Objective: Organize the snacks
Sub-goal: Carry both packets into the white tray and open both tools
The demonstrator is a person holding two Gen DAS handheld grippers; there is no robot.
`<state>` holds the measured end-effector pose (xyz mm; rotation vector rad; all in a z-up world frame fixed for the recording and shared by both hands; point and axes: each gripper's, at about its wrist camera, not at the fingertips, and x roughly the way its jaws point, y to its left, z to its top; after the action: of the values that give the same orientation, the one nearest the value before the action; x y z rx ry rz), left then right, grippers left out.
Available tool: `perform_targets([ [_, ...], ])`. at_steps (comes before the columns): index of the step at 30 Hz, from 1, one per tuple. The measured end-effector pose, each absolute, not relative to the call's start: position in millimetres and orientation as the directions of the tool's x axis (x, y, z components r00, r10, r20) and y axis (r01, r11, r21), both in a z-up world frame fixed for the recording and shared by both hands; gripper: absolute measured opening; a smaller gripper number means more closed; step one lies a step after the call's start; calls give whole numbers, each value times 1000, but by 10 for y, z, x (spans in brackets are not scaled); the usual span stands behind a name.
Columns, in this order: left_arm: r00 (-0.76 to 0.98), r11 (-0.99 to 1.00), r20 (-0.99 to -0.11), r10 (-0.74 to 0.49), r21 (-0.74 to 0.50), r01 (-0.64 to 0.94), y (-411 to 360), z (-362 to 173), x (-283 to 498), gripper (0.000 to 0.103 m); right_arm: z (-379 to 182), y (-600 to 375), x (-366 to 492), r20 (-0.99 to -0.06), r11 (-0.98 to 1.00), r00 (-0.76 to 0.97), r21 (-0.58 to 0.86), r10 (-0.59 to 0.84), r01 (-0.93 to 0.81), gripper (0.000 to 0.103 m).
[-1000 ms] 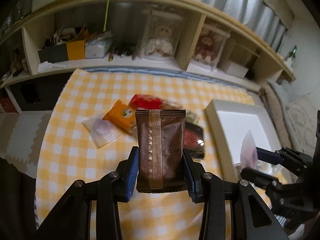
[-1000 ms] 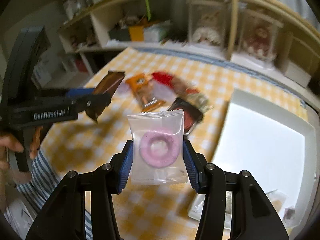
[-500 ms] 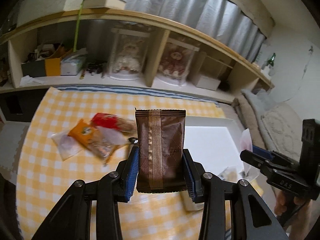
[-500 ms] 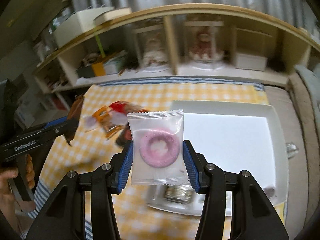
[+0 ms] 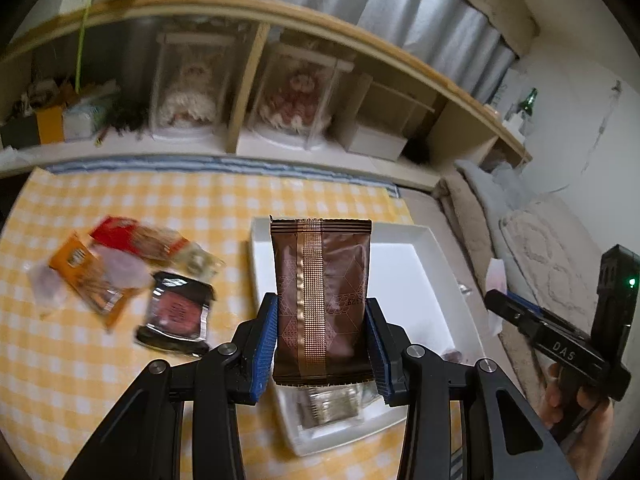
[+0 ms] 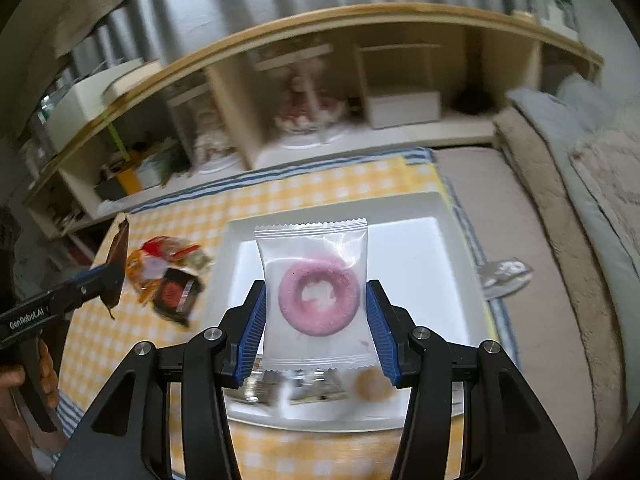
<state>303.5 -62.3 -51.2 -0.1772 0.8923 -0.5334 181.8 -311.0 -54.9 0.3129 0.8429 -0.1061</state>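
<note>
Left gripper [image 5: 320, 344] clamps a brown foil packet [image 5: 322, 300] upright between its blue pads; right gripper [image 6: 316, 328] clamps a clear packet with a pink ring snack [image 6: 316, 300] the same way. Both packets hang above the white tray [image 5: 420, 240]. The tray sits on the yellow checked cloth [image 5: 160, 208], at its right end as the left wrist view shows it. A few wrapped snacks already lie at the tray's near edge, blurred. A loose pile of snacks [image 5: 132, 276] lies on the cloth left of the tray: orange, red and clear packets, plus a black one [image 5: 176, 312] nearest the tray. Wooden shelf [image 5: 248, 92] runs behind.
</note>
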Motion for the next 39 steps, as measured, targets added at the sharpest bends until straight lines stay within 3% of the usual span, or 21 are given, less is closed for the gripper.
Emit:
perform_targets([
  [10, 442, 878, -761, -475, -379, 292, -1146, -1040, 3624, 41, -925, -3762, 1809, -807, 906, 589, 225, -32, 357, 50],
  [25, 456, 897, -774, -440, -353, 266, -1337, -1327, 3978, 42, -1308, -3928, 2086, -857, 935, 513, 150, -39, 322, 55],
  [29, 449, 896, -778, -439, -345, 279, -1340, -1355, 3944, 52, -1326, -3928, 2104, -859, 937, 510, 142, -44, 320, 70],
  [37, 448, 901, -789, -420, -305, 307, -1327, -1324, 3810, 81, -1370, -3959, 2011, -872, 930, 489, 160, -25, 331, 84],
  [39, 448, 902, -793, -414, -293, 316, -1337, -1306, 3778, 87, -1361, -3952, 1974, -869, 928, 494, 167, -21, 333, 95],
])
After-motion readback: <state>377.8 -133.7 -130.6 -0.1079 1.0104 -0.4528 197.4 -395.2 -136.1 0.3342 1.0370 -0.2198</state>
